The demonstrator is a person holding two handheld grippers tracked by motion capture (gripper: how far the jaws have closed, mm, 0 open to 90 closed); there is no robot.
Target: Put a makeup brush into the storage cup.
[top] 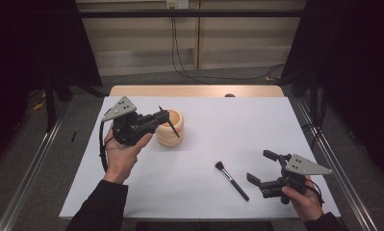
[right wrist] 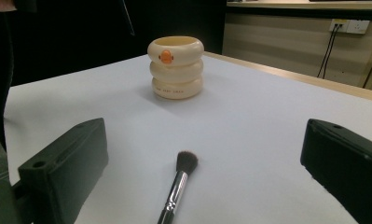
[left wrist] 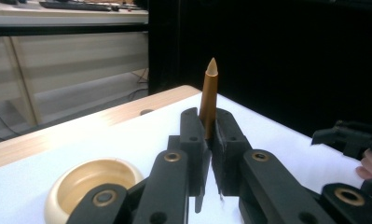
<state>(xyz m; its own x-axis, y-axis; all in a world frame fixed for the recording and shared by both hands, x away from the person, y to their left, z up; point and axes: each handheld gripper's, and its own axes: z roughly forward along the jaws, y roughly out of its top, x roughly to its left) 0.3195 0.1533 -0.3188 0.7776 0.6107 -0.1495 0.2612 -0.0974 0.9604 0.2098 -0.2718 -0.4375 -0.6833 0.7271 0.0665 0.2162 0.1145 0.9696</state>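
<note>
While the left tool (top: 157,117) was clenched on a thin brown stick (left wrist: 209,95), that stick's long axis ran across the jaws: its pale pointed tip stood above them in the left gripper view, and in the high view the dark lower end slanted down & to the right over the mouth of the cream holder (top: 170,128). Exact contact btw. stick and holder couldn't be told. The holder, a stack of three rounded rings w/ an orange mark on its front, stood upright on the left-centre of the worktop (top: 237,125), just beside the left tool.

The right tool (top: 264,169) was released, jaws wide apart and nothing btw. them, low over the near right part of the worktop. A makeup brush (top: 231,180) lay flat just left of it; long axis diagonal in the high view, dark bristles toward the far left, black handle toward the near right. In the right gripper view the bristles pointed away, toward the holder.

The worktop was covered w/ a plain white sheet, a strip of light wood showing along the far edge. Around it: grey floor, dark curtains at both sides, a pale panelled wall behind w/ cables hanging from a socket.
</note>
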